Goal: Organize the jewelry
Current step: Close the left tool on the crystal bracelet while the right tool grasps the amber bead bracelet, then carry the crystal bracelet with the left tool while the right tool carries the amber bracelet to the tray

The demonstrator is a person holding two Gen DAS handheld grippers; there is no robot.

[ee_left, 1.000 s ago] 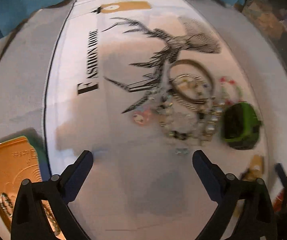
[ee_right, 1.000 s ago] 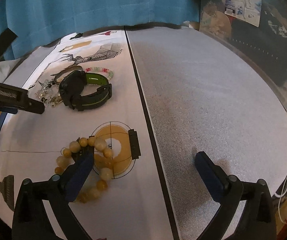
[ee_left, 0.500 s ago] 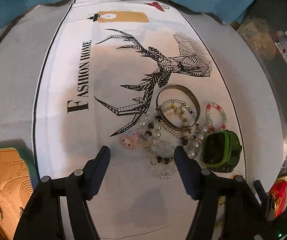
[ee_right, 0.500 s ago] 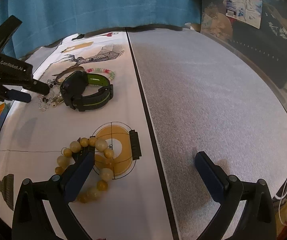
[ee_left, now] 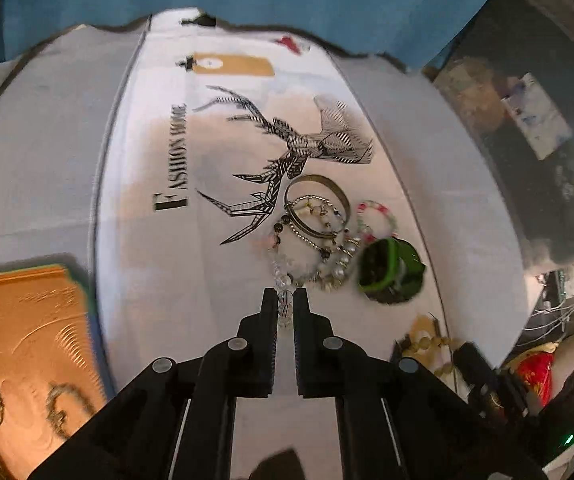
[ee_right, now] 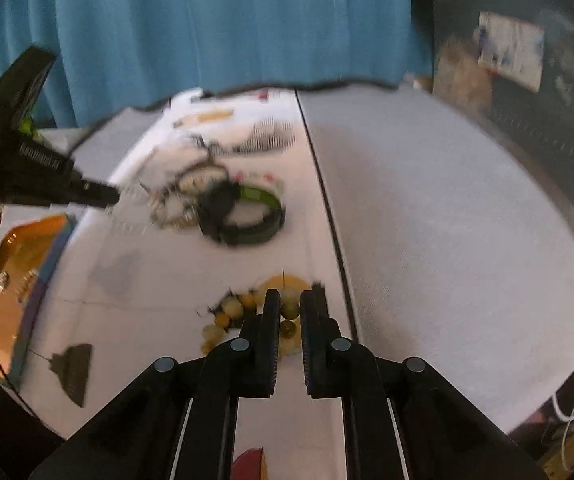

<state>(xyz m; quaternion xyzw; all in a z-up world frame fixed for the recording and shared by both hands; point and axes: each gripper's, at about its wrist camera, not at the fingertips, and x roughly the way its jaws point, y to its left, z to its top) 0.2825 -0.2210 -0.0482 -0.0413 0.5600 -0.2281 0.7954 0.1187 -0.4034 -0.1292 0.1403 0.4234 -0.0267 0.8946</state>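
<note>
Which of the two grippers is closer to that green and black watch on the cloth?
The left. The left gripper is shut on a clear bead bracelet in the pile right beside the green and black watch. The right gripper is farther down the cloth, shut on a yellow bead bracelet.

Showing bright, even light with soft grey shadows ahead of the fingers; smearing with motion blur, bending and darkening toward the round edges.

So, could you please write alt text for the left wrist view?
The left tongs are shut on a clear bead bracelet, at the near edge of a jewelry pile beside a green watch on a white deer-print cloth.
</note>
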